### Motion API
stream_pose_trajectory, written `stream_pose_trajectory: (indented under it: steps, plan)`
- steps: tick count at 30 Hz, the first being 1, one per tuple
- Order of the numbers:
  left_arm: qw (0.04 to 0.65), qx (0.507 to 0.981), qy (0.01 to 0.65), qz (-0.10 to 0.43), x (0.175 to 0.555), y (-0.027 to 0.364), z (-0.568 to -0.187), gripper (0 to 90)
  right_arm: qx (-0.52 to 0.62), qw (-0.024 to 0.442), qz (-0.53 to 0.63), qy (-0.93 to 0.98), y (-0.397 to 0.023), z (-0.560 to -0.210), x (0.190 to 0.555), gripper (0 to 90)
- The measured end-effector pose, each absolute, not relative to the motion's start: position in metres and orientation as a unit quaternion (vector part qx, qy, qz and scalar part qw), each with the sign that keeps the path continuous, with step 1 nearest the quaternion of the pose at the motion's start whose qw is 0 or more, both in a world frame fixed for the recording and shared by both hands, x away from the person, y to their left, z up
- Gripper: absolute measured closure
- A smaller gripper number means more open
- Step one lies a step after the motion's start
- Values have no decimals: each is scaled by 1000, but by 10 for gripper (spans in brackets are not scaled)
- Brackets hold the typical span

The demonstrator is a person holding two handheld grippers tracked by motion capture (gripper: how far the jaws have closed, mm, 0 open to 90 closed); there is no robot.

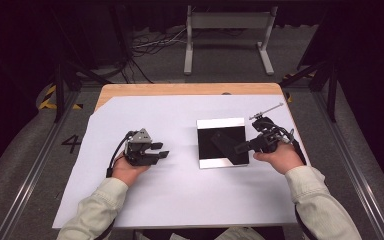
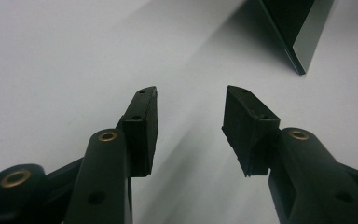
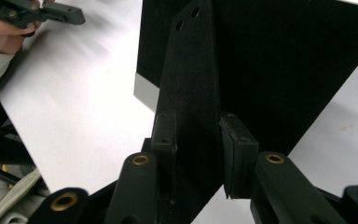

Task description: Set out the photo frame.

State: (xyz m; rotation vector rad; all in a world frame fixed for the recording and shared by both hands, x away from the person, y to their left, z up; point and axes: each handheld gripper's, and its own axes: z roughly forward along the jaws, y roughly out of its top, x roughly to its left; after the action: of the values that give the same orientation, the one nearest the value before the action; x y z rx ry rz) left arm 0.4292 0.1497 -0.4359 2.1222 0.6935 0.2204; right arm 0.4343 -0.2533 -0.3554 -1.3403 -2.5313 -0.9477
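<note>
Black flat bracket [image 3: 189,88] sits gripped between the right gripper [image 3: 196,140] fingers above the black tray [image 1: 221,143]; left gripper [image 2: 191,126] fingers wide.

Bare white sheet [image 1: 180,190] between both grippers; black tray [image 1: 222,145] right of centre.

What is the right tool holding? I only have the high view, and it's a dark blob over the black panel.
Observer: In the right gripper view, the right tool is clamped on a flat black plate, with a pad on each face.
Operator: Any features on the plate?
Observer: Two small holes near its far end.
Operator: And the left tool?
Observer: The left gripper view shows the left tool open. Nothing is between its pads, and the white sheet is bare beneath it.
</note>
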Motion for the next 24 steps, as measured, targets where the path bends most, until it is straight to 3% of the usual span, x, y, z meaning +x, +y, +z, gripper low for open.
stream_pose_trajectory:
  steps: [9,12,24]
  plan:
    - [434,852,278,89,429,150,-436,555,-417,75,-331,-843,-253,-348,419,811]
    - [435,852,277,88,429,150,-435,555,-403,99,-373,-830,-253,-342,415,873]
    - [434,853,277,88,429,150,-436,554,-374,33,-427,-823,-246,-334,407,879]
